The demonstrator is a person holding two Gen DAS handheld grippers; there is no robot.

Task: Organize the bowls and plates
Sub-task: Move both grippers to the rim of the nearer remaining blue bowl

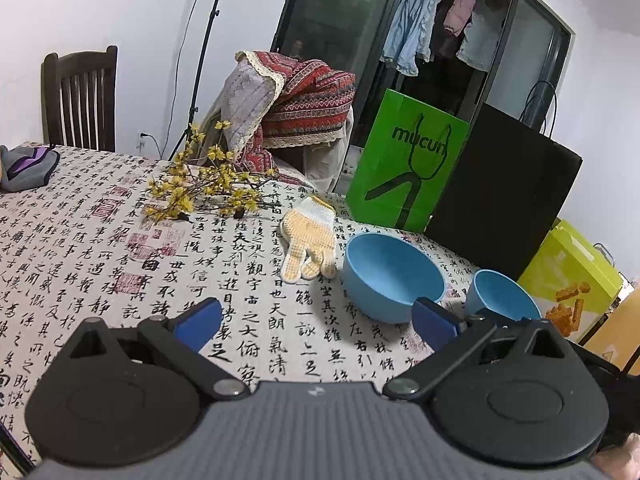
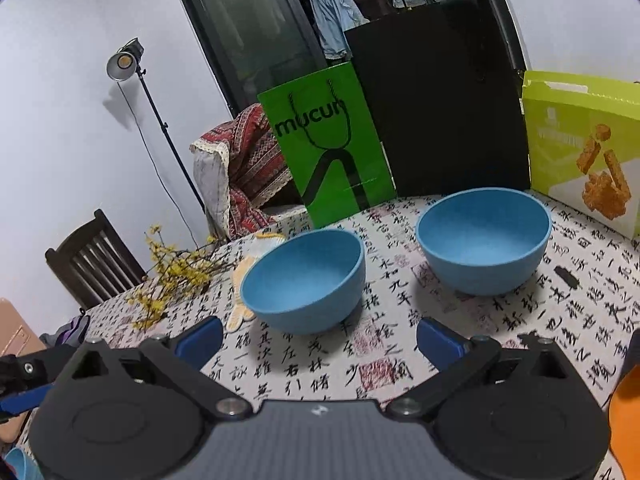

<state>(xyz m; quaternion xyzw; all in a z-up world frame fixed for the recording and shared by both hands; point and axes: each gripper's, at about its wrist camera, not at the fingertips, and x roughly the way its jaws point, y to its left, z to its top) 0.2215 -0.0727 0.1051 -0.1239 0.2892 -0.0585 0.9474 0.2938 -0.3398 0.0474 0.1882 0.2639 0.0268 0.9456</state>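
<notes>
Two blue bowls stand upright on the calligraphy-print tablecloth [image 1: 100,264]. In the left wrist view the nearer bowl [image 1: 394,276] sits just ahead and right of my left gripper [image 1: 316,322], which is open and holds nothing; the second bowl [image 1: 502,296] is partly hidden behind the right finger [image 1: 434,322]. In the right wrist view the left bowl [image 2: 304,280] lies straight ahead of my open, empty right gripper [image 2: 318,342], and the other bowl [image 2: 484,240] stands farther back to the right. An orange object [image 2: 626,416] shows at the right edge.
A white and yellow work glove [image 1: 310,238] and a yellow flower sprig [image 1: 208,188] lie left of the bowls. A green paper bag [image 2: 328,148], a black bag [image 2: 440,100] and a yellow-green snack box [image 2: 584,148] stand behind them. Chairs and a light stand are beyond the table.
</notes>
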